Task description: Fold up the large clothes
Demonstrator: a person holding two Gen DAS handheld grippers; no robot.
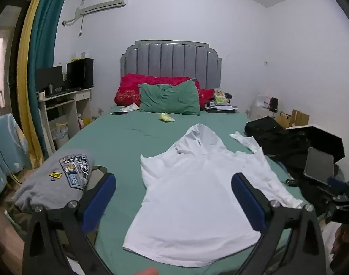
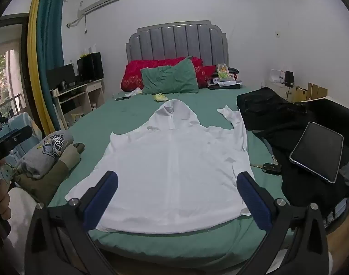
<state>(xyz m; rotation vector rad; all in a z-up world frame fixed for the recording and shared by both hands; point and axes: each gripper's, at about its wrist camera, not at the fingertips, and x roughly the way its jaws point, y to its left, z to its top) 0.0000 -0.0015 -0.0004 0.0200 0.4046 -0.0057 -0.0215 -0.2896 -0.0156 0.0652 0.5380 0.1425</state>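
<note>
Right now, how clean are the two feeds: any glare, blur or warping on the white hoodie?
Left wrist: fisheye bends the room's edges, dark corners, white hoodie nearly blown out, folds faint. Right wrist: same warping, zipper line on the hoodie readable, tablet reflects light; both dim, soft, not motion-blurred.

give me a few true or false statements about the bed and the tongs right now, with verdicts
1. The white hoodie lies spread flat on the green bed. True.
2. The left tongs are clamped on the hoodie. False: they are open, holding nothing.
3. The right tongs are open. True.
4. A tablet rests on the green pillow. False: it lies on dark clothes at the right.
5. A folded grey garment sits left of the hoodie. True.
</note>
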